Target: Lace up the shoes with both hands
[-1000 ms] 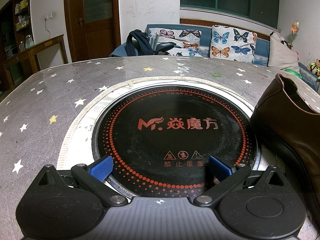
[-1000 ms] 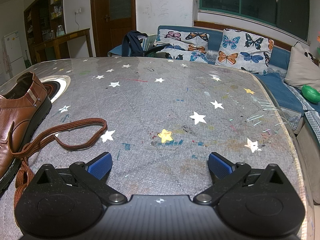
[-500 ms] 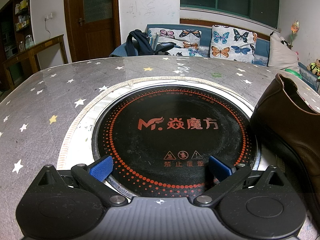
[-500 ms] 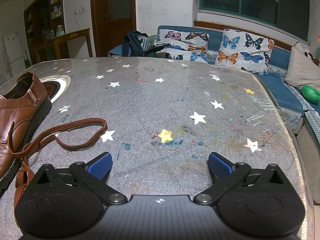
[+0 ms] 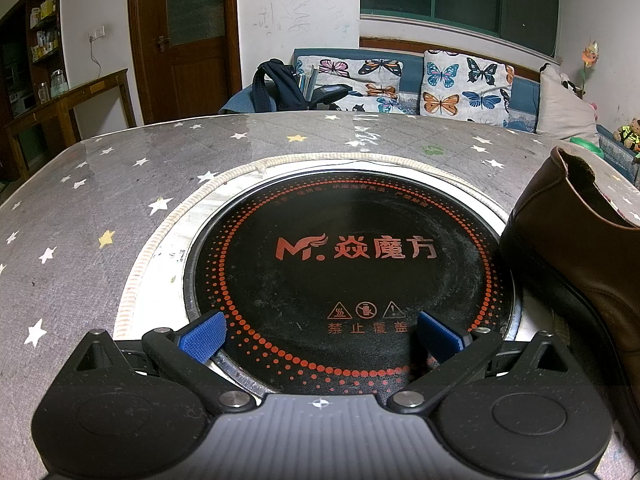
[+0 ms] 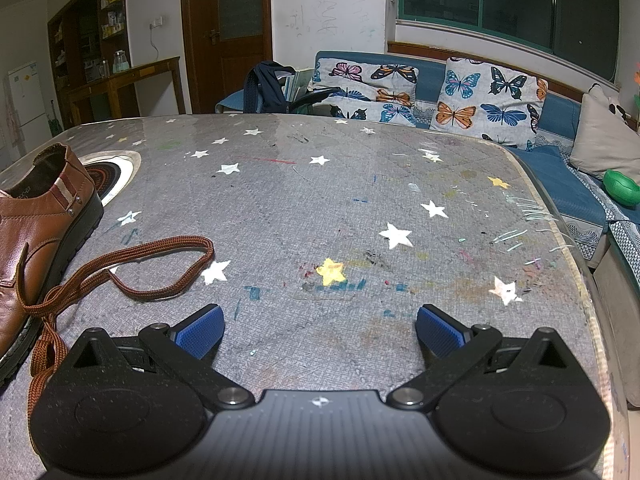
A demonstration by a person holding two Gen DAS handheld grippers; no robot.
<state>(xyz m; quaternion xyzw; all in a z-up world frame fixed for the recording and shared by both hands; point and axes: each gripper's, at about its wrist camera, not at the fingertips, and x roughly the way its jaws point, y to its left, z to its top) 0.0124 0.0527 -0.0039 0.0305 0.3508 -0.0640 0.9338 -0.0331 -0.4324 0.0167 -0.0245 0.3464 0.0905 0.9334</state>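
Note:
A brown leather shoe [image 5: 580,232] stands at the right edge of the left wrist view, heel toward the round cooker plate. The same shoe [image 6: 36,232] fills the left edge of the right wrist view, its toe cut off by the frame. A brown lace [image 6: 132,268] trails from it in loose loops over the grey tablecloth. My left gripper [image 5: 320,334] hovers open over the cooker plate, left of the shoe, holding nothing. My right gripper [image 6: 318,330] is open above bare cloth, to the right of the lace.
A black induction cooker plate [image 5: 348,256] with orange lettering is set into the star-patterned table [image 6: 360,208]. The table's right edge [image 6: 576,264] drops toward a blue sofa with butterfly cushions [image 6: 488,96]. A backpack [image 5: 280,84] leans behind the far table edge.

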